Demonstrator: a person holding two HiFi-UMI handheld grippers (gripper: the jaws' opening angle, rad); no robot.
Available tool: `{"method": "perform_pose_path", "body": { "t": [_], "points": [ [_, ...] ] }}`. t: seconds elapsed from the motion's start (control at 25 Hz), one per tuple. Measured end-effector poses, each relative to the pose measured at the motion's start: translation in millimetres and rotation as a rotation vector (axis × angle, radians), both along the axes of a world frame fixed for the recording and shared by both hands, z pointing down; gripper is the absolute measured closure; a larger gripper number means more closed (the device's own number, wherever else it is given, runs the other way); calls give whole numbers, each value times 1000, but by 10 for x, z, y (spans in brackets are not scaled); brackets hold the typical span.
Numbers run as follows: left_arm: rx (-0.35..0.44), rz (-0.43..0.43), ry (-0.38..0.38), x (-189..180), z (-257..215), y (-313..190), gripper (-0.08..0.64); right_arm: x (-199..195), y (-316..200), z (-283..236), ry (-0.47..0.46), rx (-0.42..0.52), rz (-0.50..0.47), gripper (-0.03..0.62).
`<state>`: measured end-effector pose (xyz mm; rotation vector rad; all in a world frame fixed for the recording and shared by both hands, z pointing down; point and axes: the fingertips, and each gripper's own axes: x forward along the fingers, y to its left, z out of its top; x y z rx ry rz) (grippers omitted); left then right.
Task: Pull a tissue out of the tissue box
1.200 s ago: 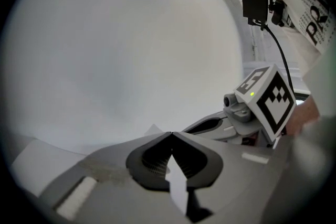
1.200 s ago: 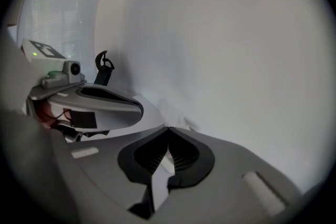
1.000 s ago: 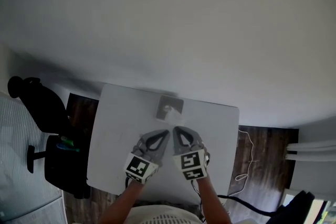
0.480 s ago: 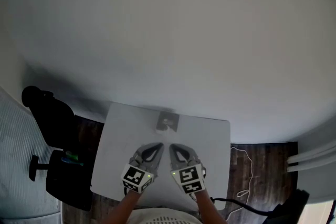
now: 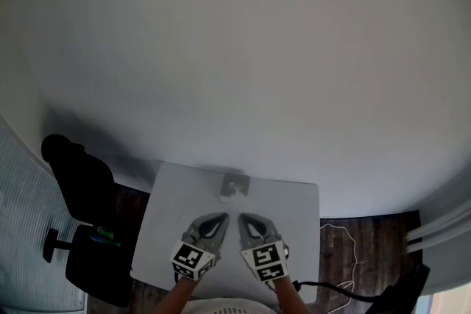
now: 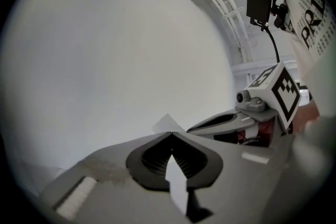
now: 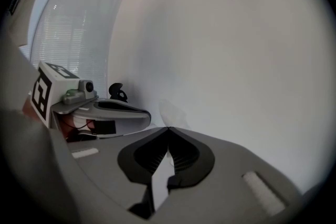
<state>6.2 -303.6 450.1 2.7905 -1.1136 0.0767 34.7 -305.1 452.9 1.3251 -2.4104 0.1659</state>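
A small grey tissue box (image 5: pixel 234 187) with a white tissue poking from its top sits near the far edge of the white table (image 5: pixel 294 209). My left gripper (image 5: pixel 224 216) and right gripper (image 5: pixel 241 218) hover side by side over the table's near half, well short of the box. Both are shut with nothing between the jaws. In the left gripper view the shut left gripper (image 6: pixel 171 133) points toward the tissue box (image 6: pixel 167 123), with the right gripper (image 6: pixel 226 121) beside it. In the right gripper view the box (image 7: pixel 171 113) shows faintly past the shut right gripper (image 7: pixel 168 127).
A black office chair (image 5: pixel 79 187) stands left of the table, with a green item (image 5: pixel 104 234) on it. A white cable (image 5: pixel 340 240) lies on the dark wood floor at the right. A plain white wall rises behind the table, and window blinds (image 7: pixel 73 39) are off to one side.
Both grippers have risen and drawn back toward me, away from the tissue box. The table and box now look smaller and lower in the head view. Both stay shut.
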Motion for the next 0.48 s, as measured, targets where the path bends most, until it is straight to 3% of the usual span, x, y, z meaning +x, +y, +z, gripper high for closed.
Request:
{"method": "perform_pose_path", "body": {
  "t": [0.48],
  "points": [
    [-4, 11, -2, 48, -3, 91, 569, 13, 101, 3, 15, -6, 5, 583]
  ]
}}
